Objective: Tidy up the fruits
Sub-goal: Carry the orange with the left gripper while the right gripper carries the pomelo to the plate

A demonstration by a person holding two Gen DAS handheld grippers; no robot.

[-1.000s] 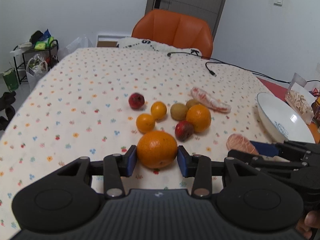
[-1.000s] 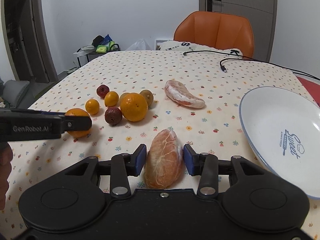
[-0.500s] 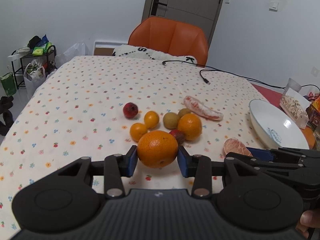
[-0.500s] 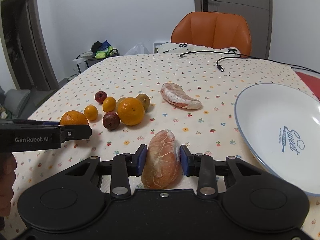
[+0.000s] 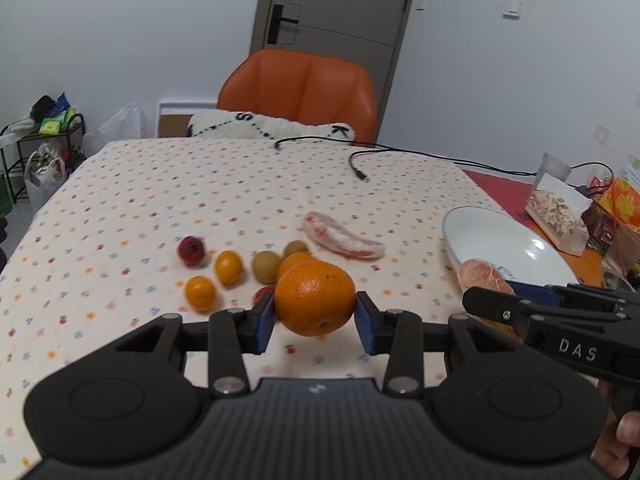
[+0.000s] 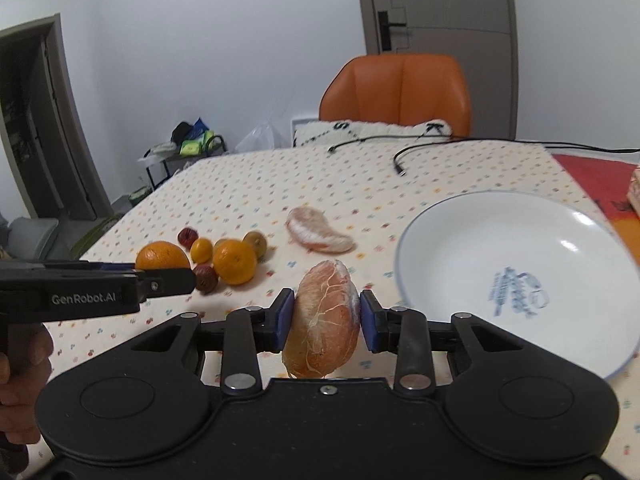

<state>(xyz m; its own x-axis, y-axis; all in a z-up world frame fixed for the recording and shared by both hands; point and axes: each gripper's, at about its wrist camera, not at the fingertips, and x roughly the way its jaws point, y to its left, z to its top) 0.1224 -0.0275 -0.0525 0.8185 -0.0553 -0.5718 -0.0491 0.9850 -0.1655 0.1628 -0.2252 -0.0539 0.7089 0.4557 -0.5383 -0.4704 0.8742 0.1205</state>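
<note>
A round, dimpled orange [image 5: 315,298] is clamped across its middle between the blue pads of the left gripper [image 5: 315,312] and is held clear of the cloth, in front of the loose fruit, presumably so that it can be carried across to the dish. A peeled, pinkish-orange pomelo segment with white veins [image 6: 325,320] is held the same way in the right gripper [image 6: 325,318], its long axis nearly upright, so that the narrow flanks are pressed by the pads; the jaws have just been closing onto it, and a firm grip is now shown. The segment hangs just left of the wide white bowl with a blue rim and printed lettering [image 6: 460,216], which lies empty; it is judged to be the intended destination for both pieces.

Left behind on the flower-printed tablecloth [image 5: 160,184] is a tight cluster: a second large orange [image 6: 234,261], two small tangerines [image 5: 200,292], two brownish-green kiwis [image 5: 265,266] and two dark red fruits [image 5: 191,250]. A second peeled pomelo segment [image 5: 342,236] lies apart, between the cluster and the bowl. Beyond these a black cable [image 5: 360,160] is draped over the far edge, before an orange padded chair [image 5: 300,92].
</note>
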